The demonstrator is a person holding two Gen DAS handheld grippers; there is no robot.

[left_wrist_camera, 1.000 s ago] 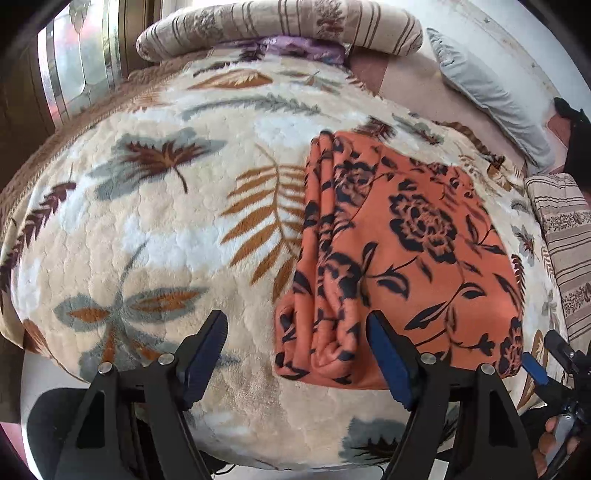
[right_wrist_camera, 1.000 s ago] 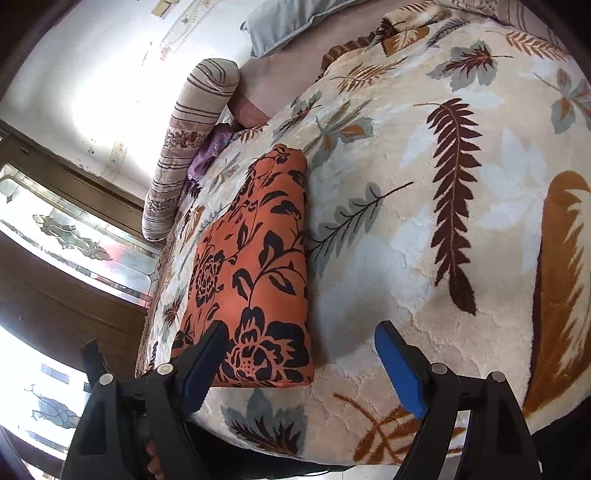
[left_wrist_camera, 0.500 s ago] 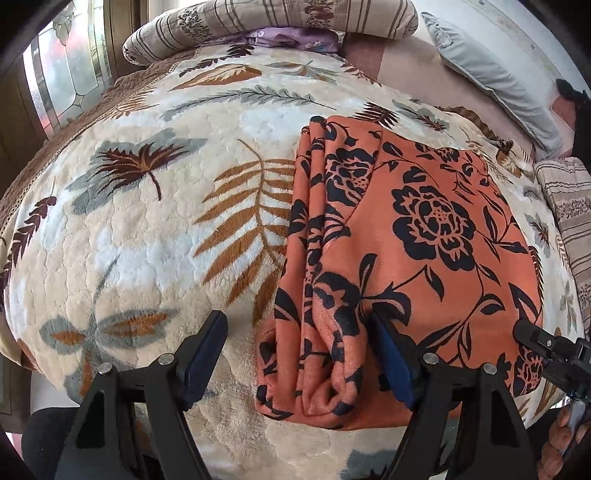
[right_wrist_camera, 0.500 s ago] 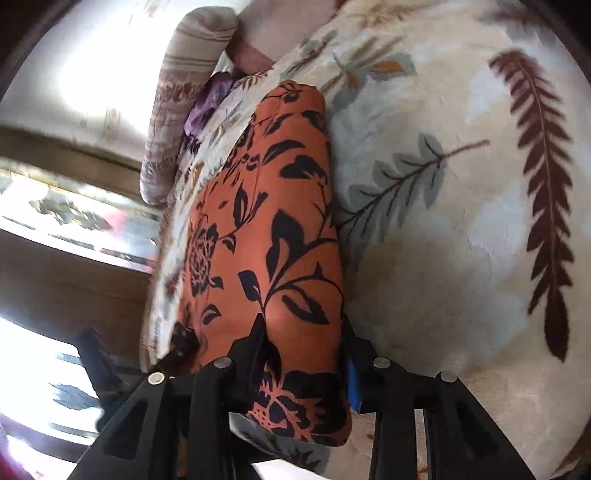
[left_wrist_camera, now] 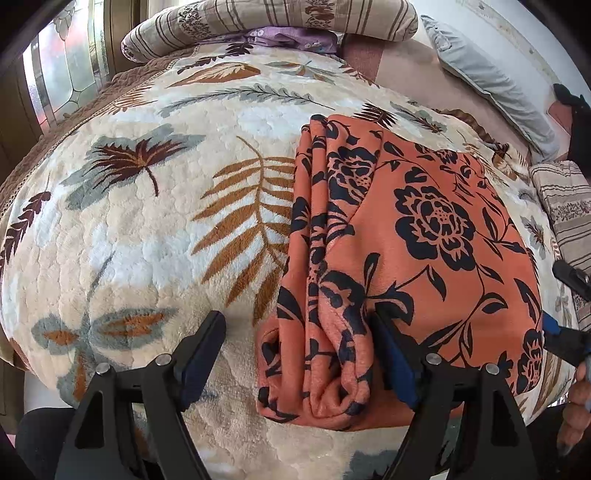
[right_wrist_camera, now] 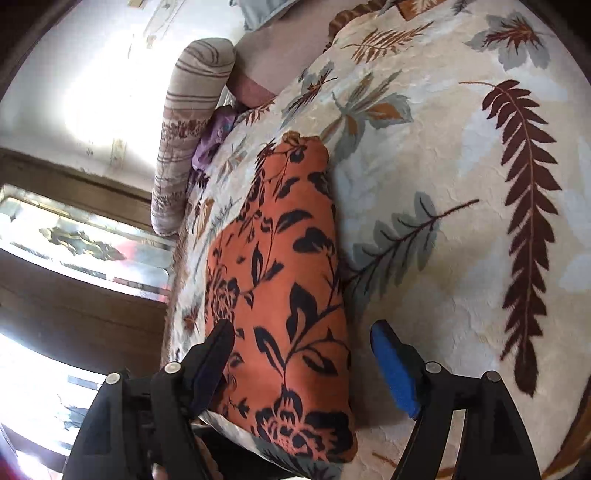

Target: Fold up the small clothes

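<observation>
Currently:
Left gripper point(left_wrist_camera: 295, 354): jaws wide and opening a little; the rolled near-left corner of the orange floral garment point(left_wrist_camera: 417, 236) sits between them. Right pad is dug in against the top layer; left pad rests on the blanket point(left_wrist_camera: 122, 236), clear of the cloth. Not clamped.
Right gripper point(right_wrist_camera: 306, 365): jaws opening, wide apart. The garment's near right edge lies between them; the left finger overlaps the cloth, the blue right pad point(right_wrist_camera: 395, 373) stands off it over the blanket. Released.
Garment: folded into a long rectangle, flat on the blanket near the bed's front edge; stacked fold layers bunch along its left side, top face smooth.
Blanket: cream fleece with leaf print, covers the bed.
Far end: striped bolster point(left_wrist_camera: 266, 22) across the head, a purple cloth point(left_wrist_camera: 295, 35) tucked under it, grey pillow point(left_wrist_camera: 491, 85) at far right.
Right edge, left view: the right gripper's tip and a person's hand point(left_wrist_camera: 576, 413) below it.
</observation>
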